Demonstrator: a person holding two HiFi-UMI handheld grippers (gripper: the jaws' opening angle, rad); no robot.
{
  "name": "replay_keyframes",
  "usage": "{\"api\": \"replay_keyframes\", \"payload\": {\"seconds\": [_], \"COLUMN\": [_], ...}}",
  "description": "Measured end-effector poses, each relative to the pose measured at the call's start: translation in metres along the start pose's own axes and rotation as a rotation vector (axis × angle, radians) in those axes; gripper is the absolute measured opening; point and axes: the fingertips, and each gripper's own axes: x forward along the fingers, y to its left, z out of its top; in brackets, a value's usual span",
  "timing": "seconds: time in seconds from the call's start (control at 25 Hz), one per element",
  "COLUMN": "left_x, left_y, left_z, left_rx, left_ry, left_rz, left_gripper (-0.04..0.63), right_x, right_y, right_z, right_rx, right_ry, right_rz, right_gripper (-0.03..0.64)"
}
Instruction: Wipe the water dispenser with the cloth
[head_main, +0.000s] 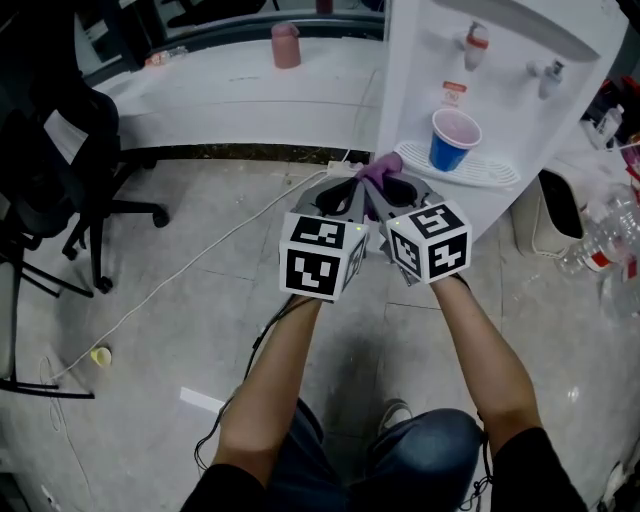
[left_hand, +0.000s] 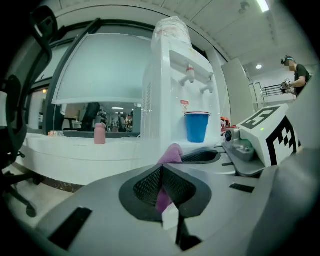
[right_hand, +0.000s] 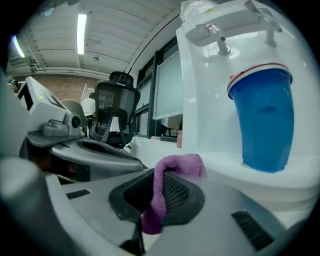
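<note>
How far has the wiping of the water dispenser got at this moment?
Done: the purple terry cloth is picked up, pinched by both the left tool and the right tool. In hand: it is held close to the white water dispenser, by the drip tray holding a blue plastic cup. Left: the wiping itself; no wiped patch shows.

The left forearm (head_main: 275, 370) and right forearm (head_main: 480, 350) reached forward and drew together, so the two grippers sat side by side. The left cube (head_main: 322, 255) and right cube (head_main: 432, 240) were almost touching. The left gripper (head_main: 345, 196) had its jaws closed on the cloth (head_main: 380, 166). The right gripper (head_main: 400, 190) pinched the same cloth, jaws tight.
</note>
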Motion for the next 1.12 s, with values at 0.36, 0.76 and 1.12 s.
{"api": "replay_keyframes", "payload": {"seconds": [0.36, 0.76, 1.12], "left_x": [0.002, 0.001, 0.022], "left_y": [-0.001, -0.003, -0.023], "left_z": [-0.01, -0.009, -0.018], "left_rx": [0.0, 0.018, 0.023], "left_ry": [-0.01, -0.036, -0.014], "left_rz": [-0.009, -0.019, -0.067], "left_gripper": [0.026, 0.026, 0.026], "right_x": [-0.003, -0.008, -0.05], "right_y": [-0.004, -0.011, -0.057], "right_z": [-0.021, -0.039, -0.05], "right_rx": [0.011, 0.018, 0.035], "right_ry": [0.003, 0.026, 0.016], "right_rz": [-0.019, -0.049, -0.171], "right_gripper": [0.032, 0.032, 0.032]}}
